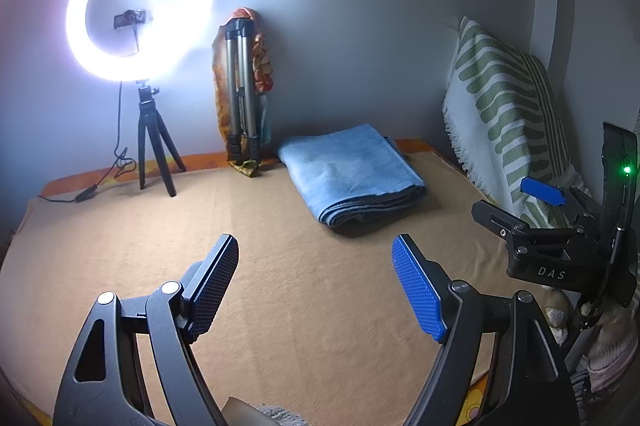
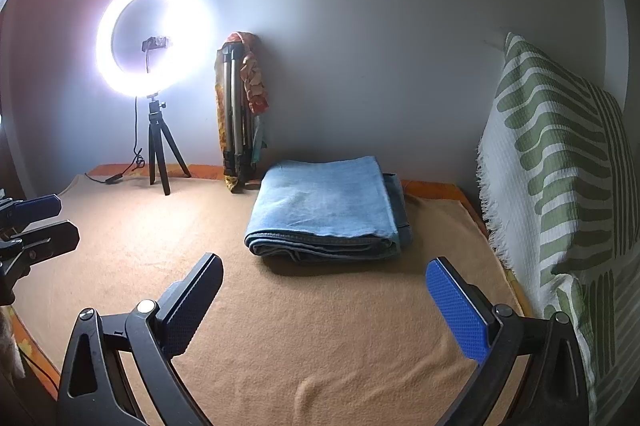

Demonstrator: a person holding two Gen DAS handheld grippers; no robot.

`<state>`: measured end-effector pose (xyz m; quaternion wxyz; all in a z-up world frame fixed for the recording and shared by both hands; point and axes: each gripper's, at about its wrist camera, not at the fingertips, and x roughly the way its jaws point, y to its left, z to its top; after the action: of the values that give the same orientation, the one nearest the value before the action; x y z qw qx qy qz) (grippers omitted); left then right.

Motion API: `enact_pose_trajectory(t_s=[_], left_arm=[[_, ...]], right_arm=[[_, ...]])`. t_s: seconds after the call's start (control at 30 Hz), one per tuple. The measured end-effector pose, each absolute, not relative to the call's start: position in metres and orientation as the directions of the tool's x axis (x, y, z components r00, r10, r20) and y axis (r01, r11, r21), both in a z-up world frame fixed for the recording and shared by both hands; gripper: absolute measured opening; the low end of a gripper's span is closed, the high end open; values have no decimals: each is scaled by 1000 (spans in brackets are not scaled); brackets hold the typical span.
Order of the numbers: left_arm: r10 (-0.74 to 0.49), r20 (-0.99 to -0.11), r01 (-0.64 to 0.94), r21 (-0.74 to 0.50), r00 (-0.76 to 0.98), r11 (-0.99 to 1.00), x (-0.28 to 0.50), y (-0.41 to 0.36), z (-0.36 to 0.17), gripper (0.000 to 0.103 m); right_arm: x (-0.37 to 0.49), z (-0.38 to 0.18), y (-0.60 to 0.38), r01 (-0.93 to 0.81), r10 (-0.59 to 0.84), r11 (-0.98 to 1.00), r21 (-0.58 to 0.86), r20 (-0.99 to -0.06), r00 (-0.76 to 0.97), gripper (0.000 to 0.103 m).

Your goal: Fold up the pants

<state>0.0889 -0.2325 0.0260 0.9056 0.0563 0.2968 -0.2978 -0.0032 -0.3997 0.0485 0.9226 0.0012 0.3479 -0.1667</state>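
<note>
Light blue jeans (image 1: 352,171) (image 2: 326,205) lie folded into a thick rectangle on the tan blanket (image 1: 280,286) (image 2: 300,326), near the back wall. My left gripper (image 1: 316,250) hovers open over the blanket, short of the jeans, with nothing between its fingers. My right gripper (image 2: 326,268) is open too, just in front of the folded stack's near edge and not touching it. In the left wrist view the right gripper (image 1: 516,201) shows at the right edge. The left gripper's fingers (image 2: 36,205) show at the left edge of the right wrist view.
A lit ring light on a small tripod (image 1: 154,141) (image 2: 160,149) stands at the back left, its cable trailing on the blanket. A folded tripod (image 1: 240,93) (image 2: 236,113) draped with cloth leans on the wall. A green-and-white patterned cushion (image 1: 504,113) (image 2: 560,165) stands at the right.
</note>
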Motion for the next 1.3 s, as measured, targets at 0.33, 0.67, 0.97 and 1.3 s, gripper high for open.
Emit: enact_pose_trajectory(t_s=[0.33,0.67,0.97,1.3], left_arm=[[-497,-576,570,-64,649,819,87,-235,24,79],[-495,-580,572,-60,647,818,87,-236,24,79],[-491,-581,566,-63,649,822,87,-235,24,79],[-492,-572,568,-53,657,821,86,-236,25,79]], right_arm=[[-4,47,-401,304,-296,947,-104,-648,702,103],[-3,45,-399,297,-290,949,-103,-653,699,103],[-3,44,-398,292,-284,951,-100,-656,699,103],[-2,42,-396,288,-279,953,-99,-660,697,103]])
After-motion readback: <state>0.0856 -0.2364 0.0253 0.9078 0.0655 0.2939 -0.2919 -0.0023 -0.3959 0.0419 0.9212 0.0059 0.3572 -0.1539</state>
